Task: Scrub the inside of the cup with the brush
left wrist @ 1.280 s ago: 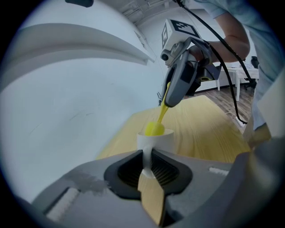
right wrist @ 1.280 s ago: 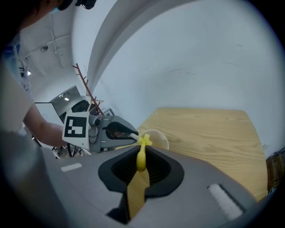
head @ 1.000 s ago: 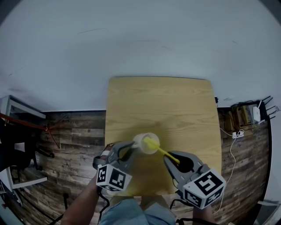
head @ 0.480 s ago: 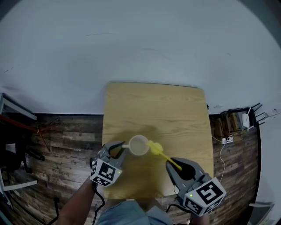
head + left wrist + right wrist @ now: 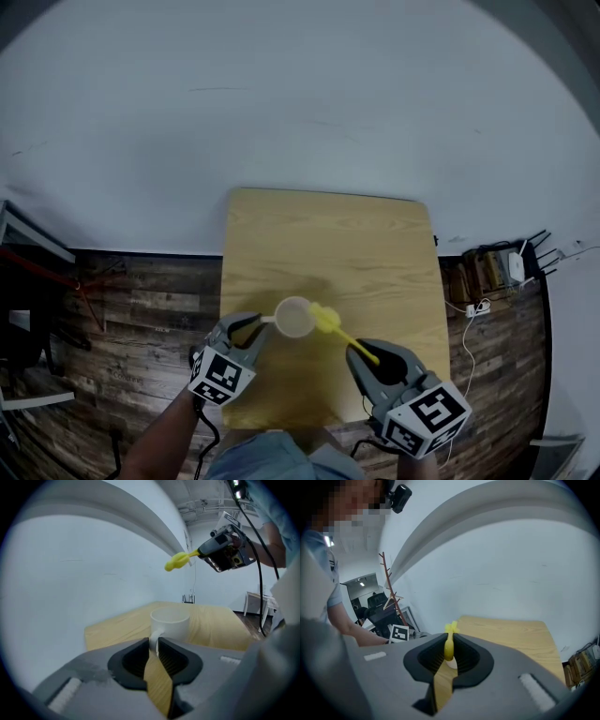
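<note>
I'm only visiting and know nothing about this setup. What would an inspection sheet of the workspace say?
Surface: wooden table, light grain.
Job's things: white cup upright; yellow brush raised beside its rim, not inside.
Clutter: nothing seen.
Grippers: left gripper shut on the cup's handle; right gripper shut on the brush's handle.
Cables: power strip with a white cord on the floor, right of the table.
Surroundings: white wall, plank floor, coat stand.
</note>
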A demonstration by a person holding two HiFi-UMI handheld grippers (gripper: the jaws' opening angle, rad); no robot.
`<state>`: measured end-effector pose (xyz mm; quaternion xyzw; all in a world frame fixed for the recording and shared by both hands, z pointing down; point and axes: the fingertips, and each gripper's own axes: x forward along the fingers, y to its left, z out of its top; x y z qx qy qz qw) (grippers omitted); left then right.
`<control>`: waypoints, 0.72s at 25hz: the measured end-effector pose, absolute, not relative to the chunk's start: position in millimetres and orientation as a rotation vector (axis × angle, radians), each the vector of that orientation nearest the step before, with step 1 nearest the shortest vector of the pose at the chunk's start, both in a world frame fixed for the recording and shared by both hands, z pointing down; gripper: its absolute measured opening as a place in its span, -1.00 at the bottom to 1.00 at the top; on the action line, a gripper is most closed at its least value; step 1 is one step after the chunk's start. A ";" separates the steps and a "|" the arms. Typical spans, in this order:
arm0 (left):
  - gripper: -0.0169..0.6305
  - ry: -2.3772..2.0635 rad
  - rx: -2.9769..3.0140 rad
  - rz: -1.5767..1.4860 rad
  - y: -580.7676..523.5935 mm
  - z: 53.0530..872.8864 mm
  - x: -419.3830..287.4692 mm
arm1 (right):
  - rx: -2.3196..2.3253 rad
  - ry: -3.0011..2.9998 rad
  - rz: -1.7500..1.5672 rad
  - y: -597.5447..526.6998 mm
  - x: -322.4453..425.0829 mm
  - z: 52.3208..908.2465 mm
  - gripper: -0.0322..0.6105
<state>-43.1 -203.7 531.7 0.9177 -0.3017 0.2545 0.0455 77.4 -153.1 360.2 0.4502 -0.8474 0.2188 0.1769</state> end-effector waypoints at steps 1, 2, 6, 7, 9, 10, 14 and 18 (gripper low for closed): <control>-0.71 -0.921 2.800 0.769 -201.4 528.2 -45.7 | 1.277 -2.406 0.623 -153.3 75.4 361.0 -0.78; -0.71 -0.922 2.800 0.759 -199.0 523.8 -48.2 | 1.282 -2.412 0.623 -153.5 73.9 361.5 -0.78; -0.71 -0.942 2.826 0.739 -190.1 499.5 -57.6 | 1.323 -2.445 0.604 -158.1 70.2 360.0 -0.78; -0.71 -0.957 2.835 0.727 -188.9 489.1 -58.8 | 1.335 -2.459 0.600 -159.5 69.2 358.0 -0.78; -0.71 -1.016 2.826 0.664 -189.2 462.9 -60.2 | 1.360 -2.491 0.585 -161.7 67.3 350.7 -0.78; -0.71 -1.056 2.804 0.612 -190.1 449.2 -60.2 | 1.375 -2.507 0.572 -162.7 66.9 345.7 -0.78; -0.71 -1.201 2.723 0.393 -198.6 392.7 -50.3 | 1.440 -2.563 0.504 -169.6 67.2 324.5 -0.78; -0.71 -1.284 2.673 0.229 -204.9 347.5 -41.3 | 1.488 -2.621 0.421 -176.5 61.9 304.4 -0.78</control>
